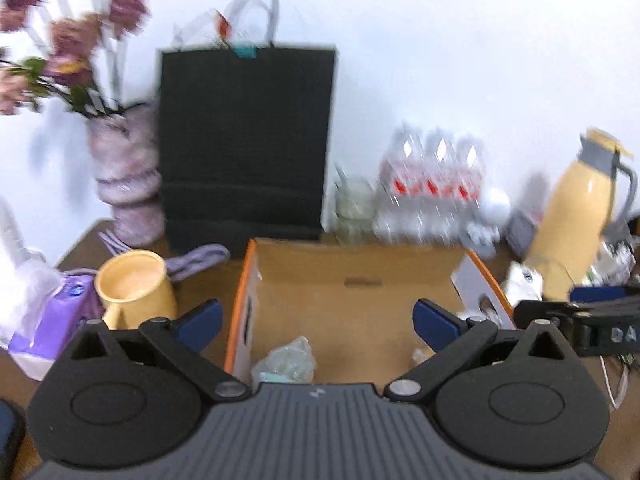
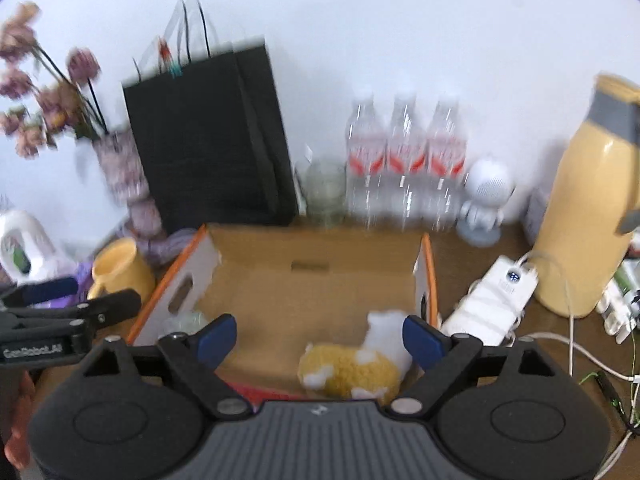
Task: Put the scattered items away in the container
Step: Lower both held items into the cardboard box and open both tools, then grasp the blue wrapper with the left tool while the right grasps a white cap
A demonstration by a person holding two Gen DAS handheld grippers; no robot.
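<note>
An open cardboard box (image 1: 360,276) with orange edges stands on the brown table. A crumpled clear packet (image 1: 286,362) lies at its near left. My left gripper (image 1: 320,316) hangs above the box, its blue-padded jaws wide open with nothing between them. In the right wrist view a yellow and white plush toy (image 2: 356,368) lies inside the same box (image 2: 312,252) at the near right. My right gripper (image 2: 320,334) is above it, open and apart from the toy. The clear packet (image 2: 184,322) shows at the box's left wall.
Behind the box stand a black paper bag (image 1: 246,140), water bottles (image 2: 404,160), a glass jar (image 2: 326,192) and a white figurine (image 2: 486,200). Left: a yellow mug (image 1: 134,290), a flower vase (image 1: 128,184), a purple tissue pack (image 1: 60,320). Right: a yellow jug (image 2: 592,216), a white power bank (image 2: 496,300), cables.
</note>
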